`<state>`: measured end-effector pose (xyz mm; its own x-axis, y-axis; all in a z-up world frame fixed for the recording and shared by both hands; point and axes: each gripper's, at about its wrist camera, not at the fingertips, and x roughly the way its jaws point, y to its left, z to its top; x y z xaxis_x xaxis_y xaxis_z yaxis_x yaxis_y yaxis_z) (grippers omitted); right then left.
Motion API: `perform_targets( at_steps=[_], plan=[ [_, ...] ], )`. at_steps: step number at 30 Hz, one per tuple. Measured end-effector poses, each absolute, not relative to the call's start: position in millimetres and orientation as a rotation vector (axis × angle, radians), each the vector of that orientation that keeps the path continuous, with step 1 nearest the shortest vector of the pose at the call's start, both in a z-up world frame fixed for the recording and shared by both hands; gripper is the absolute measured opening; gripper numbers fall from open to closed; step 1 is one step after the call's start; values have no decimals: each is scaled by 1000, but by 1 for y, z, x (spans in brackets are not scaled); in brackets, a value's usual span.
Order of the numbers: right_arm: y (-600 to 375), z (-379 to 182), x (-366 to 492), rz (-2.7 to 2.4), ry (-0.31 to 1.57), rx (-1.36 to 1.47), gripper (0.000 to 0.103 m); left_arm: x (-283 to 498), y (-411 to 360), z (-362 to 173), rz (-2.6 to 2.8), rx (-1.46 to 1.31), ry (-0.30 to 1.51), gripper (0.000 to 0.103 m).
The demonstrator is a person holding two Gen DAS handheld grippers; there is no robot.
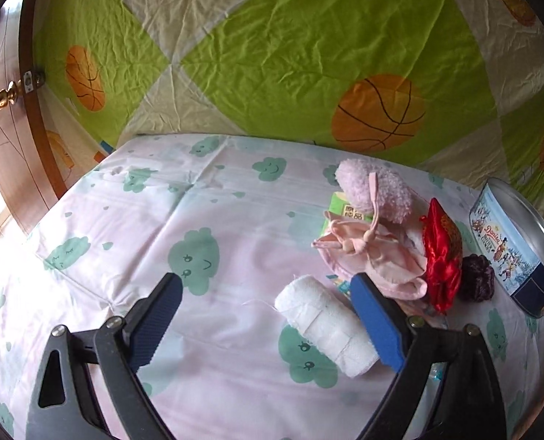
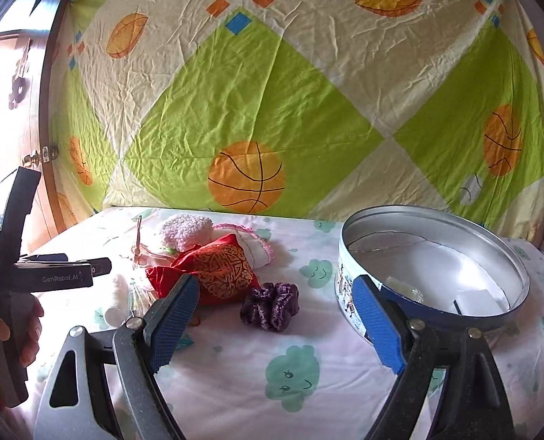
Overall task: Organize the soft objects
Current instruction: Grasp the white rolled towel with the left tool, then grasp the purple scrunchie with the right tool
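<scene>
A white gauze roll [image 1: 323,326] lies on the cloud-print sheet between the wide-open fingers of my left gripper [image 1: 268,288], close beside the right pad. Just past it sit a pink drawstring bag [image 1: 367,253], a fluffy pink ball [image 1: 374,190], a red satin pouch [image 1: 442,256] and a purple scrunchie [image 1: 477,278]. My right gripper [image 2: 275,288] is open and empty, with the purple scrunchie [image 2: 270,306] on the sheet just ahead between its fingers. The red pouch [image 2: 220,271] lies behind the left finger. The open round cookie tin [image 2: 433,211] stands by the right finger.
The tin [image 1: 503,234] holds white paper and a small clear packet. A hand [image 2: 26,330] holds the left gripper [image 2: 101,267] at the left edge. A green and cream basketball-print sheet [image 2: 272,91] hangs behind the bed. A wooden door [image 1: 11,84] stands at far left.
</scene>
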<state>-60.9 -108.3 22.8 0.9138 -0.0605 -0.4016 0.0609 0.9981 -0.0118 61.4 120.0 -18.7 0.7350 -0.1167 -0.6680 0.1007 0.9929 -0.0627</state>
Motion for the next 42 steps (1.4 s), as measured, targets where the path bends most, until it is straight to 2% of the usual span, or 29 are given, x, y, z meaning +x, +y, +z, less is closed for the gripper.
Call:
perform_targets(
  at_steps=[3,6,9,10,12,14,17,18,19,21,24,34,38,42],
  plan=[
    [-110,23,-60,-52,419,11,87,60,109,-27,-143,-7,784,84],
    [-112,22,-58,-48,428,18,87,62,97,-35,-166,5,830,82],
    [-111,22,-60,-41,422,16,87,61,93,-35,-172,8,839,82],
    [-111,23,-60,-38,422,15,87,63,94,-37,-164,2,848,87],
    [-110,23,-60,-32,426,14,87,66,97,-42,-149,-25,865,92],
    [-111,22,-59,-29,435,20,87,69,101,-44,-165,-63,882,89],
    [-115,21,-57,-26,453,39,87,70,107,-47,-244,-138,901,65],
    [-116,21,-56,-28,464,47,87,69,107,-47,-280,-157,900,52],
    [-119,20,-55,-32,475,57,87,67,104,-47,-316,-163,900,46],
    [-123,18,-52,-35,493,79,87,64,99,-45,-329,-141,890,44],
    [-125,16,-48,-31,520,90,87,60,96,-39,-293,-88,849,34],
    [-117,3,-13,-23,637,80,87,56,145,-10,-187,-232,658,34],
    [-116,-10,9,-24,740,86,87,51,145,-4,-159,-217,607,34],
    [-116,-12,20,-46,753,86,87,48,141,-2,-133,-175,588,34]
  ],
)
